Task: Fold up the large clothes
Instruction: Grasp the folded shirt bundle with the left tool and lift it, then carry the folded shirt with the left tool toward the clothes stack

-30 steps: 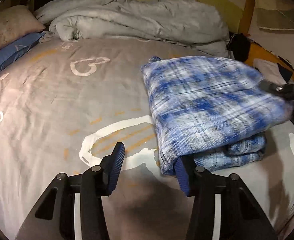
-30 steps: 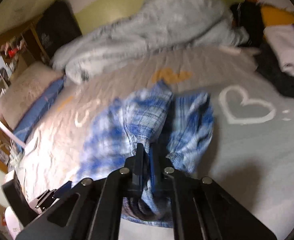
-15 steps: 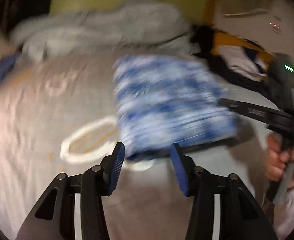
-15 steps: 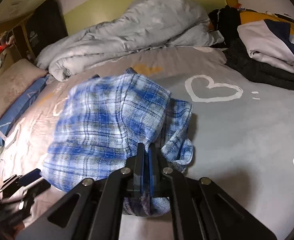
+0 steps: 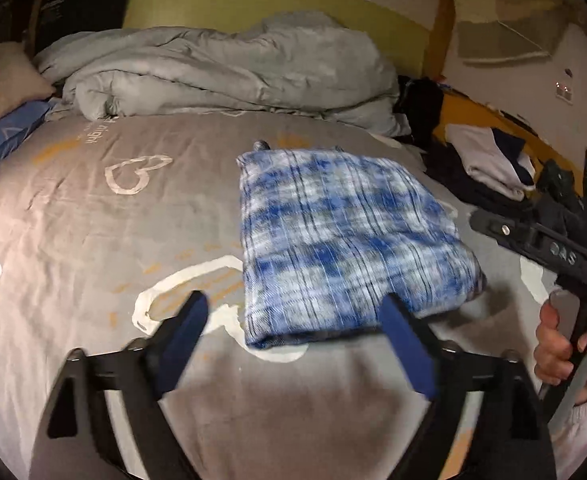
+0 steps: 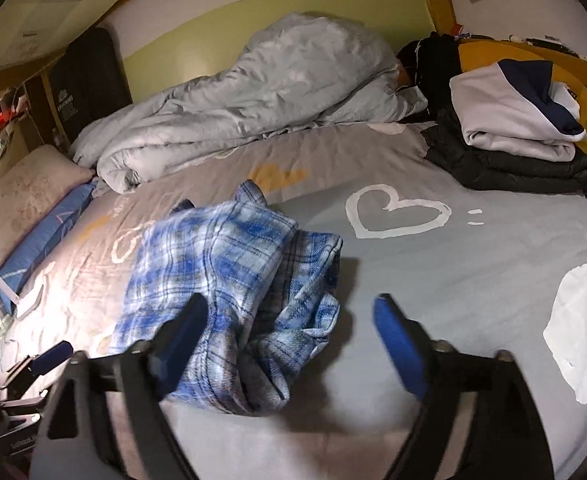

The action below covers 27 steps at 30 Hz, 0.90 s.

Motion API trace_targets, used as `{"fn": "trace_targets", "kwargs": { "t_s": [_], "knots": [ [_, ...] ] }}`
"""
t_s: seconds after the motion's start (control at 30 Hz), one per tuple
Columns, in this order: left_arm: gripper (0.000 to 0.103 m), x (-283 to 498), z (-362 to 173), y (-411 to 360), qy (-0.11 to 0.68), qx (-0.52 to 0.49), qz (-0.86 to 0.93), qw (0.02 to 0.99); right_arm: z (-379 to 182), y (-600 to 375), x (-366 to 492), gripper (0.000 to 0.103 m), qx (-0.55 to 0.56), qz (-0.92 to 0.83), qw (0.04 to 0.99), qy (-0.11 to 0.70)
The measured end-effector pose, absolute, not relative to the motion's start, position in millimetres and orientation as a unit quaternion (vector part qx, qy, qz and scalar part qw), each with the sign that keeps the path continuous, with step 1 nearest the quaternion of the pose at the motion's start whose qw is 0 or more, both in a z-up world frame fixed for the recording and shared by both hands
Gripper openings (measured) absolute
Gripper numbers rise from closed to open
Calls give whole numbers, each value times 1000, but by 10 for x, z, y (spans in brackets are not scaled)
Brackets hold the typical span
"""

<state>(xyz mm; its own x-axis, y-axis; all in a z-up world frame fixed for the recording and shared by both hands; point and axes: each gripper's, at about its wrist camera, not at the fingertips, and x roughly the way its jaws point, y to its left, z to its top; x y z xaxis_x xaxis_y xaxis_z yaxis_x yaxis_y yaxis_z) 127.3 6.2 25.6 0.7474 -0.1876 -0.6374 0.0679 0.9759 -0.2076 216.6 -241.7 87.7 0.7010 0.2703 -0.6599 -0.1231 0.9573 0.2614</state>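
Release step: left claw (image 5: 293,344) and right claw (image 6: 289,340) had just been opening, both wide, nothing held. Folded blue-and-white plaid flannel shirt (image 5: 345,248) lay on the bed just ahead of both. Next probably stacking it: folded white-and-navy garment pile (image 6: 513,120) far right, path clear.

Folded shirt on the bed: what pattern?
Blue and white plaid shirt, clearest in the right wrist view.

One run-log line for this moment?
plaid shirt: folded, on bed | left gripper: open, just released | right gripper: open, just released
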Motion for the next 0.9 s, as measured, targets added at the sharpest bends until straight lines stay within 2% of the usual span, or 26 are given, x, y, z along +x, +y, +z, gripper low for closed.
{"fn": "trace_targets", "kwargs": {
  "t_s": [0.1, 0.23, 0.37, 0.4, 0.43, 0.5, 0.63, 0.67, 0.7, 0.73, 0.77, 0.8, 0.83, 0.87, 0.9],
  "knots": [
    [103, 1386, 286, 97, 349, -96, -70, 930, 823, -2412, 2208, 99, 110, 114, 911, 380],
    [103, 1676, 301, 194, 360, -137, -71, 920, 701, -2406, 2303, 101, 125, 117, 900, 400],
    [102, 2050, 109, 269, 406, -183, -95, 890, 488, -2441, 2487, 101, 161, 138, 877, 430],
    [101, 2129, 34, 286, 417, -198, -102, 881, 424, -2450, 2535, 100, 168, 145, 871, 438],
    [101, 2208, -50, 304, 428, -217, -110, 870, 380, -2451, 2561, 92, 172, 150, 867, 442],
    [94, 2326, -216, 324, 449, -253, -123, 848, 240, -2449, 2647, 82, 198, 183, 850, 453],
    [90, 2420, -470, 367, 462, -297, -139, 824, 55, -2371, 2750, 81, 216, 217, 825, 475],
    [88, 2415, -474, 365, 458, -293, -142, 827, 58, -2329, 2740, 81, 205, 220, 829, 471],
    [82, 2419, -474, 357, 458, -285, -143, 830, 72, -2266, 2723, 75, 189, 226, 834, 467],
    [80, 2422, -477, 344, 459, -272, -141, 834, 82, -2221, 2707, 59, 182, 232, 834, 466],
    [73, 2419, -470, 329, 457, -263, -140, 838, 99, -2196, 2693, 54, 175, 227, 840, 462],
    [61, 2403, -464, 332, 452, -263, -139, 841, 157, -2135, 2638, 43, 154, 224, 853, 445],
    [52, 2373, -444, 341, 445, -269, -142, 842, 192, -2097, 2621, 39, 137, 222, 861, 437],
    [32, 2344, -416, 351, 436, -269, -138, 848, 239, -2029, 2576, 38, 110, 216, 871, 428],
    [25, 2301, -356, 350, 423, -257, -131, 859, 283, -1969, 2537, 37, 88, 208, 878, 423]
  ]
}}
